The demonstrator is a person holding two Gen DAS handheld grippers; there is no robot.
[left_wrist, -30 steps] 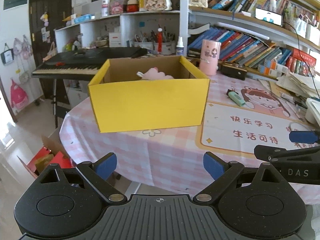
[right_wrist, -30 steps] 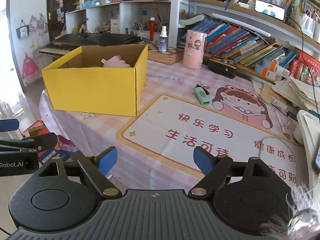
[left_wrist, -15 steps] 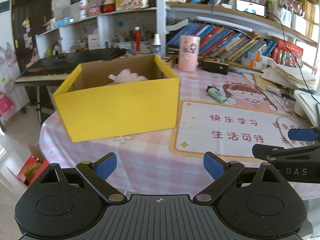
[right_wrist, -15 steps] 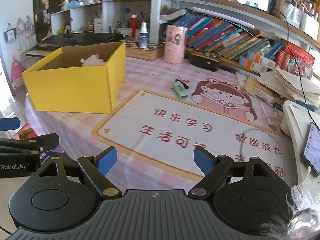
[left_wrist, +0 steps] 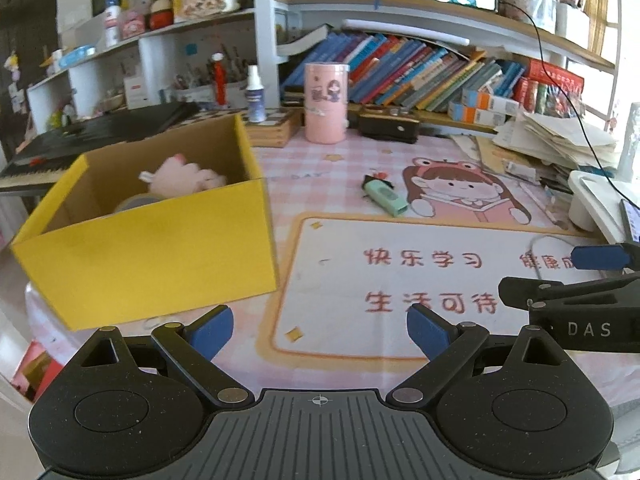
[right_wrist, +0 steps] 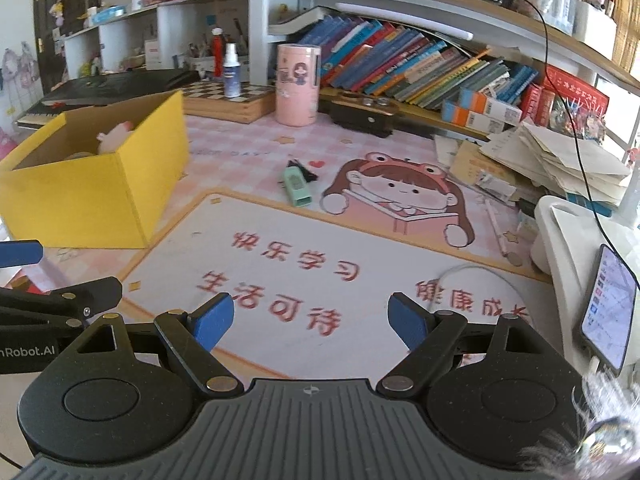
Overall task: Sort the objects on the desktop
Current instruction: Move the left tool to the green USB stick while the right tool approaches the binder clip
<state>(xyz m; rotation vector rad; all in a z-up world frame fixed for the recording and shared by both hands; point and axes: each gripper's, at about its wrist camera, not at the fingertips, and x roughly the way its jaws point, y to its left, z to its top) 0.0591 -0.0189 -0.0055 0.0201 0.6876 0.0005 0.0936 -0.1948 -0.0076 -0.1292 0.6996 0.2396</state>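
The sorting looks partly done. A yellow box stands on the left side of the table, and a pink plush toy already lies inside it, with what seems to be a roll of tape beside it. Out on the mat a mint-green highlighter lies loose, touching a small black clip-like thing too small to name; these appear to be what is left to put away. A pink cylinder cup stands further back, and whether it belongs to the job cannot be told.

Both tools are empty. The left gripper hangs over the near edge of the mat with its blue pads wide apart and nothing between them; the right gripper is likewise spread and holds nothing, well short of the highlighter.

The surface is a pink checked cloth under a printed desk mat with a cartoon girl and red characters. Behind it run crowded bookshelves, a stack of papers, a keyboard on the left and a lit phone on the right
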